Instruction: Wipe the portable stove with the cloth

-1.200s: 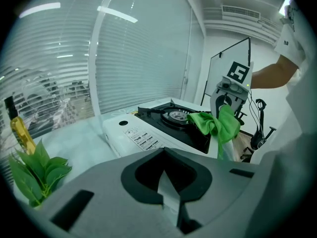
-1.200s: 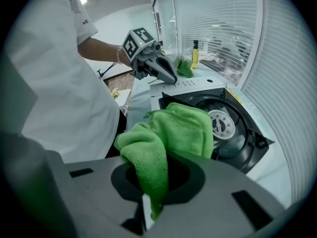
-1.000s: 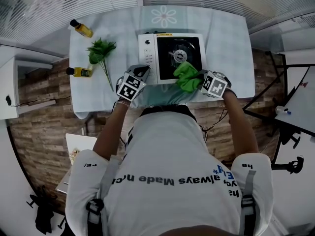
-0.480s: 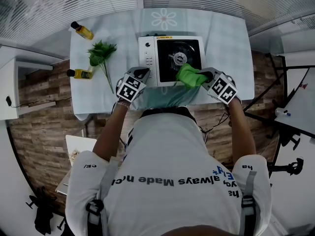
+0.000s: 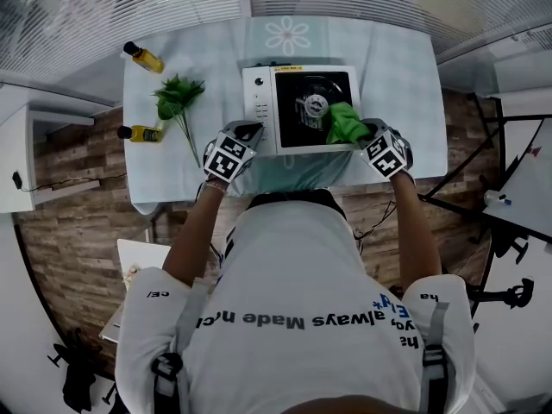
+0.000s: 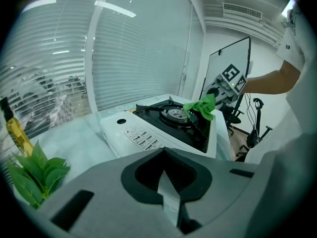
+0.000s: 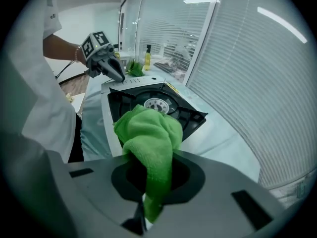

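**Head view.** My right tongs (image 5: 366, 131) are clamped on the green microfibre cloth (image 5: 345, 122). The cloth now lies on the black top of the portable gas stove (image 5: 259, 93), at about 4 o'clock from the burner (image 5: 312, 102). A second ago it sat lower, on the stove's near rim at roughly 6 o'clock. It has since travelled right and a little farther in, so I take it a wiping stroke is running along the near-right part of the top. My left tongs (image 5: 252, 130) have not shifted. They sit at the stove's near-left corner, around 8 o'clock from the burner, above the pale worktop (image 5: 397, 67).

**Left gripper view.** My left jaws are pressed together with nothing between them. The stove's white control panel lies straight ahead at 12 o'clock, and the cloth is beyond it at 1 o'clock.

**Right gripper view.** The cloth is pinched between my right jaws and bunches forward over the stove's near edge, with the burner past it at 12 o'clock. At 10 o'clock my left tongs' tip looks to be resting on the panel's corner, probably to steady the stove. By my reckoning the far and left parts of the top are yet to be covered.
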Motion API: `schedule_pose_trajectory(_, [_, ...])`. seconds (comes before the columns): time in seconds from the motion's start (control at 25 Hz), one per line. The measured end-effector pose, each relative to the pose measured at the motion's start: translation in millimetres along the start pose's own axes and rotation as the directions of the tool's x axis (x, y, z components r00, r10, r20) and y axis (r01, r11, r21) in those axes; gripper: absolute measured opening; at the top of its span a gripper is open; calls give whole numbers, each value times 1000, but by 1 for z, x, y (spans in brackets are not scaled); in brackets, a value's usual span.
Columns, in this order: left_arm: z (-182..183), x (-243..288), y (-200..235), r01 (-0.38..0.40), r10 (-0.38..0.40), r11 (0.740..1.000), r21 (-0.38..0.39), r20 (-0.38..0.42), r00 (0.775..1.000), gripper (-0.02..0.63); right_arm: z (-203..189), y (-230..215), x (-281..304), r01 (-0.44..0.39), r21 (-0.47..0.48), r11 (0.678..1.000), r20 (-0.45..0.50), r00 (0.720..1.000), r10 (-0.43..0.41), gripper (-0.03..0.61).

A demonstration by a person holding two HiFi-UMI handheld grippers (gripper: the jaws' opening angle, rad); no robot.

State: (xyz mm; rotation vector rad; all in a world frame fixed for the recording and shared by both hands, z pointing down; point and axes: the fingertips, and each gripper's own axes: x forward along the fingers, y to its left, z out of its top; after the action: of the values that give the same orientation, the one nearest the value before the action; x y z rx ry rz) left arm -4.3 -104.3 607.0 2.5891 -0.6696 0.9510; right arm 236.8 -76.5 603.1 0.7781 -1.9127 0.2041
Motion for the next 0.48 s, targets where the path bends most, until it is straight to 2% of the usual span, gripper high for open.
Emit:
schedule_pose_trajectory(0.24, [0, 1, 1, -1, 1, 1000, -2, 2, 1000, 12, 2, -9, 8, 1, 41, 999, 4, 1000, -2, 23])
schedule_pose_trajectory(0.48, [0, 1, 0, 7, -7, 1000, -7, -10, 1000, 12, 11, -27, 21, 37, 32, 999, -13, 999, -36, 23])
